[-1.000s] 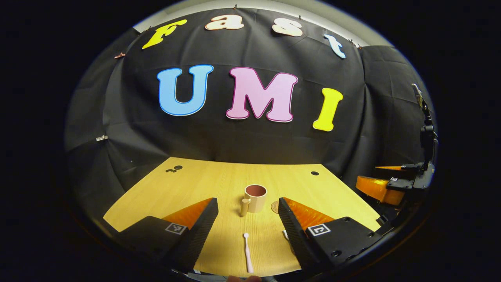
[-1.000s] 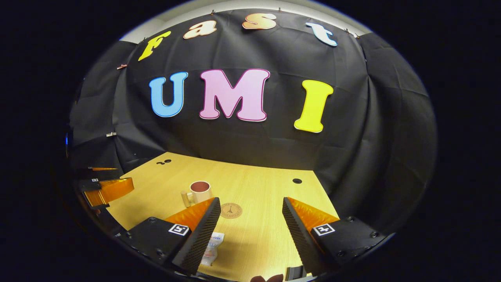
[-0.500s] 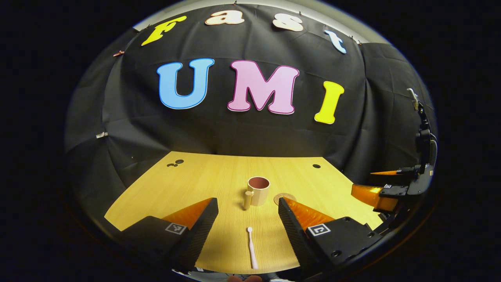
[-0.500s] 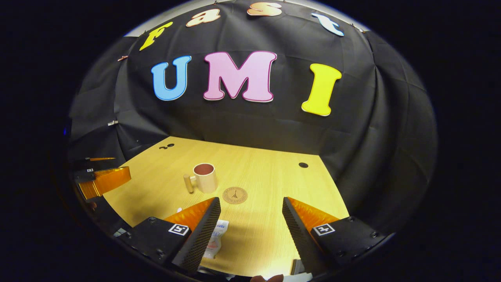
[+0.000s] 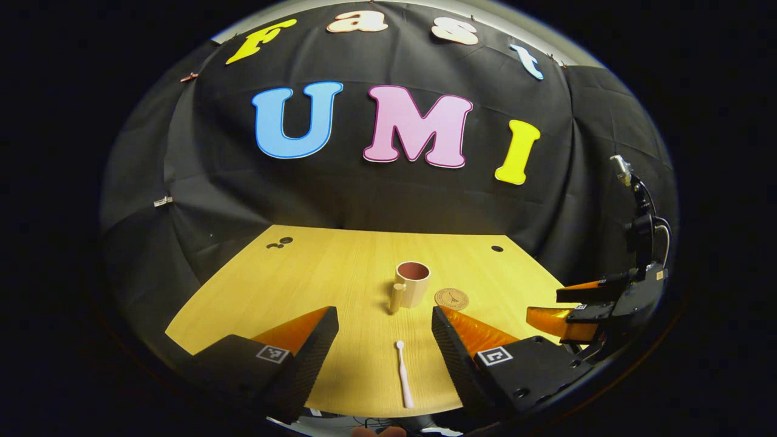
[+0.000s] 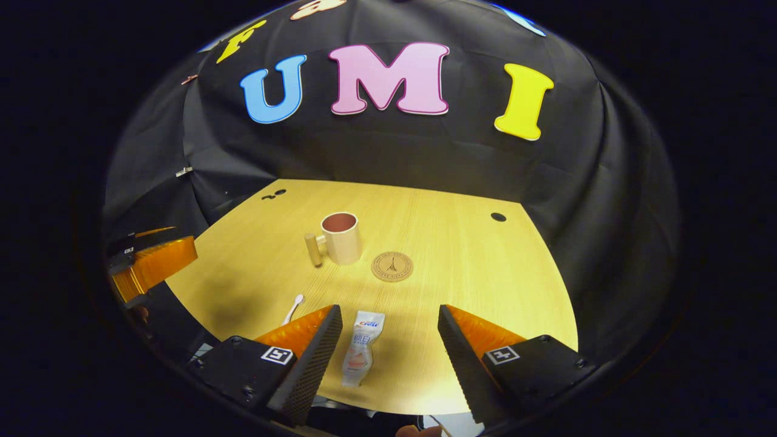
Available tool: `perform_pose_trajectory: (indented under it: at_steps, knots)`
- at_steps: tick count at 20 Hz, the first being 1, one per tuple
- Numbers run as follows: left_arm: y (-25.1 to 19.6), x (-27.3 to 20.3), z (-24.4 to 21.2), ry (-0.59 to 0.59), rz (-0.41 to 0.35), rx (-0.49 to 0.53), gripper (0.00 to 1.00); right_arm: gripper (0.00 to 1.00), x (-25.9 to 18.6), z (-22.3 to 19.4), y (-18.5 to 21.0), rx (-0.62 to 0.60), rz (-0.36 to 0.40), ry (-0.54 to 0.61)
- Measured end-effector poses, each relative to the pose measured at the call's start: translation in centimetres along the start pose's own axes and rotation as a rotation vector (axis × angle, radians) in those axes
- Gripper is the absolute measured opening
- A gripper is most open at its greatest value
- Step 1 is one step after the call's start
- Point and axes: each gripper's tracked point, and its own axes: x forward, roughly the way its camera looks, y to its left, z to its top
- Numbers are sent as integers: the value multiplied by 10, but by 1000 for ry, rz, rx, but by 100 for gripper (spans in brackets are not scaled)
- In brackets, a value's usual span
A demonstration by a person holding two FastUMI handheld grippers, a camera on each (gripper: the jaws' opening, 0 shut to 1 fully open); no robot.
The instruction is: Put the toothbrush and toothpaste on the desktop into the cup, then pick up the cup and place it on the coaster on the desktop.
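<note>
Nothing of the task is done yet, judging by how things lie. The slim pale-pink toothbrush (image 5: 402, 375) lies flat on the light wooden desktop (image 5: 315, 285), its head pointing toward the cup, and it sits between the spread fingers of the left gripper (image 5: 385, 340), which touch nothing. The small white squeezed toothpaste tube (image 6: 362, 347) also lies flat on the wood, near the front edge, between the parted fingers of the right gripper (image 6: 388, 346); those fingers hold nothing either. The cream cylindrical cup with a reddish-brown inside and a wooden peg handle (image 6: 340, 237) stands upright near the middle of the desktop, and as far as its mouth shows, nothing is inside it. The round brown cork-like coaster with a dark printed emblem (image 6: 392, 266) lies bare just beside the cup, apart from it.

Every step is left: toothbrush into the cup, toothpaste into the cup, then the cup lifted and set on the coaster. Each gripper looks lined up on its own item, so the first grasps seem to be the step in hand.
</note>
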Motion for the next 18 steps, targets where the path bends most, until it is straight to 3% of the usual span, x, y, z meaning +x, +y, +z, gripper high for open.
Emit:
perform_pose_trajectory:
  at_steps: [9, 18]
  knots:
    - [38, -6, -5, 11, 29, -17, 96, 98, 39, -51, 17, 36, -13, 190]
    - [63, -4, -9, 20, 41, -30, 96, 98, 75, -87, 30, -19, -15, 339]
